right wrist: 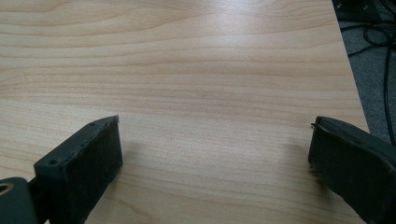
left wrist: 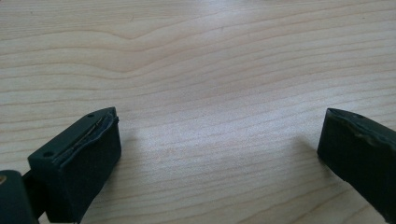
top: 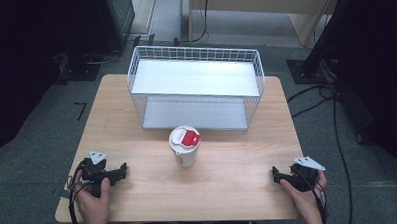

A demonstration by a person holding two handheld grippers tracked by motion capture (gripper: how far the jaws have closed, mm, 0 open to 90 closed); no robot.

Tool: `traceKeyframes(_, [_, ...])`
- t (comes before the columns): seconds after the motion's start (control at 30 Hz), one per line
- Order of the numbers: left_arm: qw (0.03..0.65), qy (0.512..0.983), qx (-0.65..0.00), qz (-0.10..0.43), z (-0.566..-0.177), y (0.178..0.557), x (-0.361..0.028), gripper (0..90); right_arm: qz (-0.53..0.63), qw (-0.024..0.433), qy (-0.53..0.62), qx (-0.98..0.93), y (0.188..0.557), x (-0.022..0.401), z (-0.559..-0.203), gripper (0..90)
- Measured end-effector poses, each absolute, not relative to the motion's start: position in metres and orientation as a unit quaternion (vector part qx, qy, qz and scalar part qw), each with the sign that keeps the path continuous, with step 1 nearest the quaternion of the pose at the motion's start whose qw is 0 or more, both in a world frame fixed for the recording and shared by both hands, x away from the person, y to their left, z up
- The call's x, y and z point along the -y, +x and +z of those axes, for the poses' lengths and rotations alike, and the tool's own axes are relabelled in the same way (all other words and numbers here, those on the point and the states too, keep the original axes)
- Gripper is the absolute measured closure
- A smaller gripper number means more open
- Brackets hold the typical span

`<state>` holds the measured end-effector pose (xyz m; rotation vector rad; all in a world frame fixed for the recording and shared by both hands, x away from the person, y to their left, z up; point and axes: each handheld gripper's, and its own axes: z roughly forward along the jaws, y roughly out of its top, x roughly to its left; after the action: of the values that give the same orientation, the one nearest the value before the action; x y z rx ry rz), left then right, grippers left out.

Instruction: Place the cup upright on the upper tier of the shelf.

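Both the left gripper [top: 119,171] and the right gripper [top: 277,173] rest on the table [top: 229,191] with jaws spread wide and nothing between them. The cup [top: 184,146] stands upright at centre, at 6 o'clock of the wire rack [top: 195,87]. A good grasp would likely close around its body below the lid, keeping it level.

The print on the cup [top: 185,148] is too small to read. In the left gripper view, the right jaw is cut off at the frame's lower right edge.
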<state>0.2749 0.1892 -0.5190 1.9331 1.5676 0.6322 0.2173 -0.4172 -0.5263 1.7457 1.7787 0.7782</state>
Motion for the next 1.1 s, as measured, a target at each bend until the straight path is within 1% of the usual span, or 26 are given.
traceKeyframes(0.17, [0.283,0.722,-0.585,0.236,-0.519,0.275,-0.189,0.0,0.288,0.262,0.644,-0.659,0.217,0.417,-0.526,3.2])
traceKeyframes(0.27, [0.283,0.722,-0.586,0.236,-0.519,0.275,-0.189,0.0,0.288,0.263,0.645,-0.657,0.217,0.416,-0.526,4.9])
traceKeyframes(0.33, [0.283,0.722,-0.585,0.236,-0.519,0.275,-0.189,0.0,0.297,0.249,0.638,-0.665,0.216,0.413,-0.524,6.4])
traceKeyframes(0.37, [0.283,0.722,-0.585,0.236,-0.519,0.275,-0.189,0.0,0.297,0.249,0.638,-0.665,0.216,0.413,-0.524,6.4])
traceKeyframes(0.5, [0.283,0.722,-0.585,0.236,-0.519,0.275,-0.189,0.0,0.299,0.257,0.629,-0.67,0.221,0.4,-0.521,6.5])
traceKeyframes(0.7, [0.283,0.722,-0.586,0.236,-0.519,0.275,-0.189,0.0,0.328,0.257,0.612,-0.672,0.226,0.38,-0.509,7.1])
traceKeyframes(1.1, [0.283,0.722,-0.586,0.236,-0.519,0.275,-0.189,0.0,0.35,0.258,0.58,-0.688,0.235,0.343,-0.493,7.1])
